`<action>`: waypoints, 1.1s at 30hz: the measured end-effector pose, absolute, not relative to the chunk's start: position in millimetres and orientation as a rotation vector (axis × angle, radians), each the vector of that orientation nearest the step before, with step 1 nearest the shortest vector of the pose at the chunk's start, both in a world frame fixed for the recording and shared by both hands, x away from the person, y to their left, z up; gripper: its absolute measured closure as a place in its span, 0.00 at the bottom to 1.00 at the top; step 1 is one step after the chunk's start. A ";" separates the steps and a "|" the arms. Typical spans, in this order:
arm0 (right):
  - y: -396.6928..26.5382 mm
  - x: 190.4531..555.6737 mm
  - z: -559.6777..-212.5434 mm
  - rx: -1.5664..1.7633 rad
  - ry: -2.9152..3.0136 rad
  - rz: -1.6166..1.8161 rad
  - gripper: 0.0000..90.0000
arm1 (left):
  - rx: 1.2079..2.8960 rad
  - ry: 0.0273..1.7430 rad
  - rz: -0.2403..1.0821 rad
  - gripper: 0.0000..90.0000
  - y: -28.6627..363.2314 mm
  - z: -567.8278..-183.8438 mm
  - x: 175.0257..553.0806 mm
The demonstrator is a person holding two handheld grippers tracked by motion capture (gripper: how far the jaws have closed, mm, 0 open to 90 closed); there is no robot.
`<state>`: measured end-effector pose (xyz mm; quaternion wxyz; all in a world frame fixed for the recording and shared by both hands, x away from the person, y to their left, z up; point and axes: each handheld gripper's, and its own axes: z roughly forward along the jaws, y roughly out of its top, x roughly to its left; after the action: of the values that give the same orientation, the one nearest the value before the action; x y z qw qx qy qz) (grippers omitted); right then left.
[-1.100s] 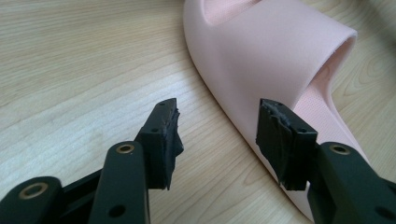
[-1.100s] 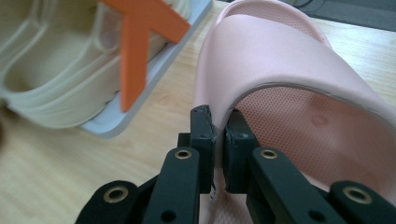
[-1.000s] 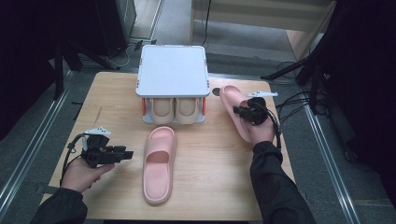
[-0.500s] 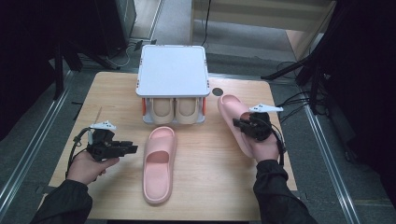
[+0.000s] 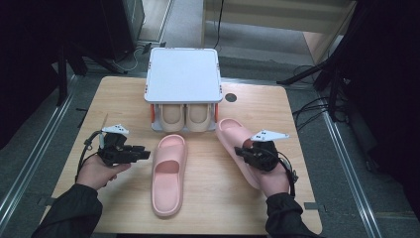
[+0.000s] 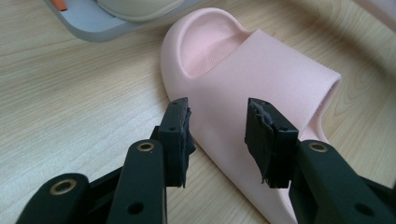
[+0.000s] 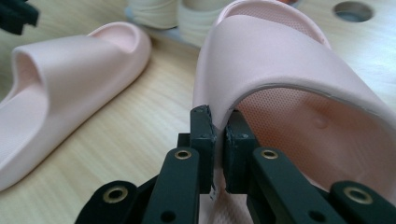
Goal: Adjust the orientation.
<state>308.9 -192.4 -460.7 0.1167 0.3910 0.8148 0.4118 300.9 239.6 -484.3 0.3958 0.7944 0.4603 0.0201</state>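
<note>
Two pink slippers lie on the wooden table. The left slipper (image 5: 168, 173) (image 6: 261, 70) (image 7: 70, 70) rests flat at the middle. My left gripper (image 5: 145, 154) (image 6: 217, 126) hovers at its left side, open. Its jaws have just been opening, and the slipper's edge lies beyond them untouched. The right slipper (image 5: 232, 135) (image 7: 289, 51) lies angled in front of the rack. My right gripper (image 5: 241, 151) (image 7: 219, 135) is shut on the left edge of its strap.
A small shoe rack (image 5: 183, 74) with a white top stands at the back middle, with a pair of beige slippers (image 5: 173, 116) under it. A round hole (image 5: 230, 97) is in the table right of the rack. Bare wood lies toward the near edge.
My right gripper has pulled the right pink slipper toward the near edge and a little left. My left gripper has shifted slightly right, toward the left slipper.
</note>
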 end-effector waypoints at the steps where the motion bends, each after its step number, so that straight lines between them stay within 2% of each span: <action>1: -189.1 307.3 -462.4 1.142 2.399 1.210 0.95 | 2.016 1.164 0.053 0.66 238.7 -484.3 301.9; 12: -152.3 300.2 -479.1 1.064 2.504 1.152 0.95 | 2.038 1.155 0.048 0.66 232.2 -487.1 305.3; 33: -111.6 298.4 -500.4 1.019 2.569 1.034 0.94 | 2.063 1.122 0.050 0.67 227.0 -488.6 303.4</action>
<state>298.4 -111.6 -500.4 0.0951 0.3437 0.8667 0.3488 303.4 227.0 -488.6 0.3860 0.8103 0.4406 0.0197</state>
